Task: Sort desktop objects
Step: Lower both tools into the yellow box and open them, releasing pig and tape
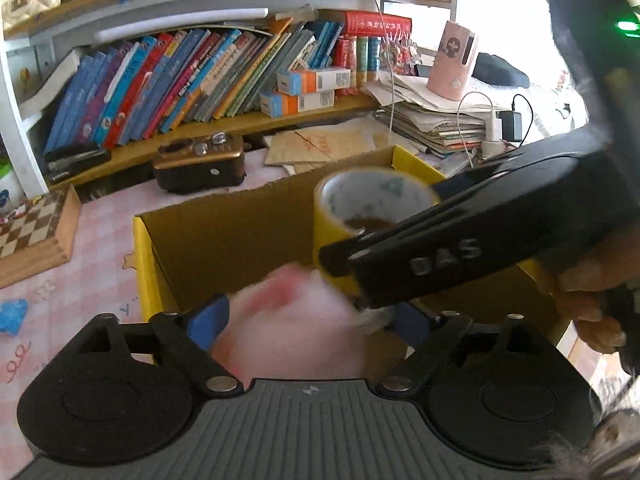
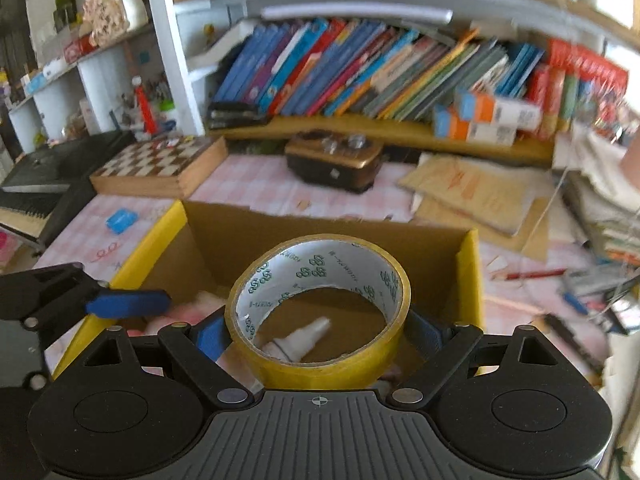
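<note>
1. The left gripper (image 1: 310, 316) has its jaws wide, the pads pressing on nothing. A blurred pink-and-white soft thing (image 1: 288, 320) sits in the gap between and below them, apparently loose and dropping into the yellow cardboard box (image 1: 144, 264) under the jaws.
2. The right gripper (image 2: 318, 332) is clamped on the yellow tape roll (image 2: 320, 372), 1 pad on each side of its outer wall and the hole facing forward. This hold steadies the roll for carrying. It hangs over the box, likely to be let go there next.
3. The left wrist view alone shows the person's fingers (image 1: 592, 320) on the right handle.
4. The right wrist view alone shows a white nozzled tube (image 2: 304, 338) on the box floor, seen through the roll, beyond the jaws.
</note>
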`<state>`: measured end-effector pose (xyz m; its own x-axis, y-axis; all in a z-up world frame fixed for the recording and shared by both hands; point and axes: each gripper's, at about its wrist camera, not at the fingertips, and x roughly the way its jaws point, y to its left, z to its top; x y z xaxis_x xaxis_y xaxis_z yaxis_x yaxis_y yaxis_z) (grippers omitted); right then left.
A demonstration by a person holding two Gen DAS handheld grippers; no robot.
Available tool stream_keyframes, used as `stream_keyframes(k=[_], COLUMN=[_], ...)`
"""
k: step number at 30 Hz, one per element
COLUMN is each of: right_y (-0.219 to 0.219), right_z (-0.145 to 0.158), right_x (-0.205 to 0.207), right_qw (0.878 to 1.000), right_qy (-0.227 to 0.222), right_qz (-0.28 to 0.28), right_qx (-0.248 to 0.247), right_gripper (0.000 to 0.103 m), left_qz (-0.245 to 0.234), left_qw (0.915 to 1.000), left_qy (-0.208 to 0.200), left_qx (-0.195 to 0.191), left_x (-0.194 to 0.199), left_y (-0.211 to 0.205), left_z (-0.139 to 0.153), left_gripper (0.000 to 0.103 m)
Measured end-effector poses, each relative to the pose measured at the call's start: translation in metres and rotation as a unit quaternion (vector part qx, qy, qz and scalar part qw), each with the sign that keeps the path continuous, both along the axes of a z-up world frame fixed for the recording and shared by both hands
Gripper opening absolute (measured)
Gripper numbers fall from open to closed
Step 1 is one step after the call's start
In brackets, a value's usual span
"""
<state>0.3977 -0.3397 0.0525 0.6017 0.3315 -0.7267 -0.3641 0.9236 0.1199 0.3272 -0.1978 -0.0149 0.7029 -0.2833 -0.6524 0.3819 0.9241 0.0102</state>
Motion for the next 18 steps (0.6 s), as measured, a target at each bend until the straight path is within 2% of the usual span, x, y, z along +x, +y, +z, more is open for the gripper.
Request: stream_keyframes(k=[1, 3, 10, 18], right_y=[0.000, 0.001, 0.011, 0.023], right_z=[-0.002, -0.006, -0.006, -0.013], right_x=[0.003, 0.008, 0.021, 0.032], right_qw=[1.000, 1.000, 0.999, 0.998], right_qy=[0.010, 0.027, 0.041, 0.050], right_qz=[0.000, 0.000, 0.003, -0.005], right_qx=[0.002, 0.005, -0.012, -0.029], right_gripper=[0.091, 0.091, 0.092, 0.092], left_qz=[0.007, 0.015, 0.041, 0.050], left_qw=[1.0000, 0.9998, 0.9984, 0.9958], left_qy=[-0.004, -0.010, -0.036, -0.073], left_qx=[0.005, 0.004, -0.015, -0.024], left_x=[-0.001, -0.005, -0.027, -0.058], left_y=[0.000, 0.004, 0.017, 0.026], left_z=[0.001, 0.003, 0.014, 0.030], left_gripper=[0.095, 0.095, 0.096, 0.097])
